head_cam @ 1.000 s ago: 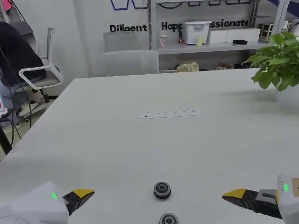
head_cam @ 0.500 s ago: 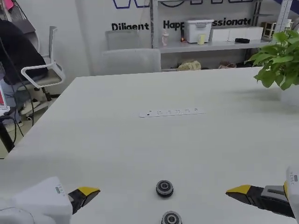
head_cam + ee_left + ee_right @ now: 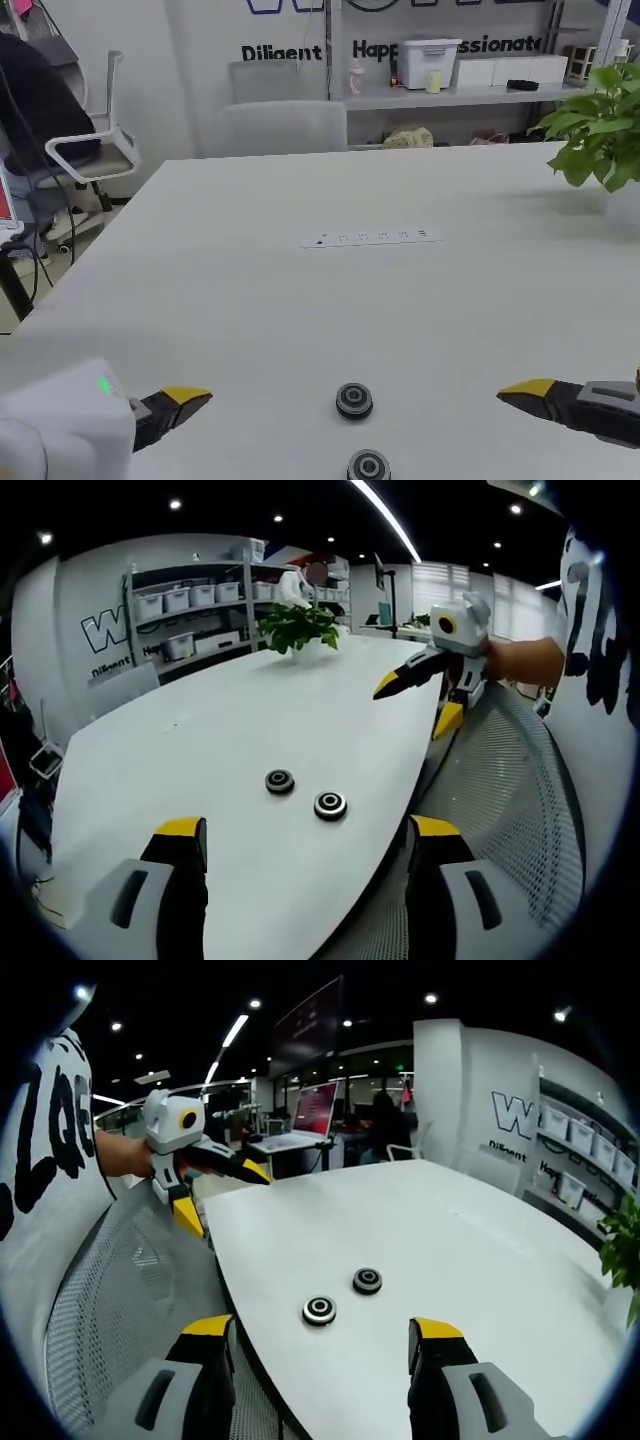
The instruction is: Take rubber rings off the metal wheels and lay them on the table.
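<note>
A broad white tabletop (image 3: 300, 300) takes up most of the head view, reaching away to a grey chair (image 3: 285, 125) pushed in at its far edge. Beyond that stands a shelf (image 3: 450, 97) with white boxes on it. An office chair (image 3: 85, 150) stands off the left corner, and a leafy green plant (image 3: 600, 130) sits at the far right of the tabletop.

The left gripper (image 3: 188, 400) comes in from the lower left of the head view and the right gripper (image 3: 525, 390) from the lower right. Both are held above the near part of the tabletop, pointing inward toward each other and well apart. In the left gripper view its yellow-tipped fingers (image 3: 180, 830) stand spread wide with nothing between them. The right gripper view shows the same for its own fingers (image 3: 432, 1330): released, gripping nothing.

A slim white power strip (image 3: 368, 238) lies flush in the middle of the tabletop.

The two metal wheels lie flat between the grippers, touched by neither. The far wheel (image 3: 353, 400) sits a little in from the edge, and the near wheel (image 3: 368, 466) lies just beside it, close to the tabletop's near edge. Each has a dark rubber ring (image 3: 341, 401) still around its pale metal centre.
</note>
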The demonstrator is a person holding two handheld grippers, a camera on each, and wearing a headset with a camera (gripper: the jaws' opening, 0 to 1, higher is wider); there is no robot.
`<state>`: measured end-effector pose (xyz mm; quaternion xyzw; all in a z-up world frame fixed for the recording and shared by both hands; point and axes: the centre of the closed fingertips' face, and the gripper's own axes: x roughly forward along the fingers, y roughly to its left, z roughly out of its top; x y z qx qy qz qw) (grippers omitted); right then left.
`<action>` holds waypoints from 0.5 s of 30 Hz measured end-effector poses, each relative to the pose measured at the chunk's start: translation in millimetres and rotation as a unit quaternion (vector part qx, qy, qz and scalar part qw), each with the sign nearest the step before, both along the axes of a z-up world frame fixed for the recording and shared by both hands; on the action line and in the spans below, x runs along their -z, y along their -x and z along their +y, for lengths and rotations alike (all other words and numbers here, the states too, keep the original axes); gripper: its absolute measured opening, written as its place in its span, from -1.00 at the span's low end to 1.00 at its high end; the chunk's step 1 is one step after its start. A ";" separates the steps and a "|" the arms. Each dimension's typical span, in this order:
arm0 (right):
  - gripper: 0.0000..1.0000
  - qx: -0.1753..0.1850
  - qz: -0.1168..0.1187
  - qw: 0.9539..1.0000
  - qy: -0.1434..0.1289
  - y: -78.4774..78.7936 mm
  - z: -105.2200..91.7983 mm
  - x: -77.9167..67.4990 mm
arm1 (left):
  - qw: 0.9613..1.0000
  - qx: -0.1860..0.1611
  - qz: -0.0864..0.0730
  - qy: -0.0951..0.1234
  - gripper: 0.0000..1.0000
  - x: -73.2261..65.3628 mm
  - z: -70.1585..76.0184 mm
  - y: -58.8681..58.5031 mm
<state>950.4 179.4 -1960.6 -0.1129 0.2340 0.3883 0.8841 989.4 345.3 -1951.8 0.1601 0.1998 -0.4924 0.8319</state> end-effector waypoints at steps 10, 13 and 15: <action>0.36 0.005 -0.013 1.000 -0.008 -15.9 -3.1 -13.0 | 1.000 -0.006 -0.012 0.008 0.58 -13.2 6.3 -16.4; 0.36 0.005 -0.016 1.000 -0.009 -19.5 -3.6 -16.0 | 1.000 -0.006 -0.013 0.011 0.58 -14.4 6.2 -19.5; 0.35 0.005 -0.018 1.000 -0.011 -22.3 -4.2 -18.8 | 1.000 -0.005 -0.014 0.011 0.59 -14.4 6.2 -21.5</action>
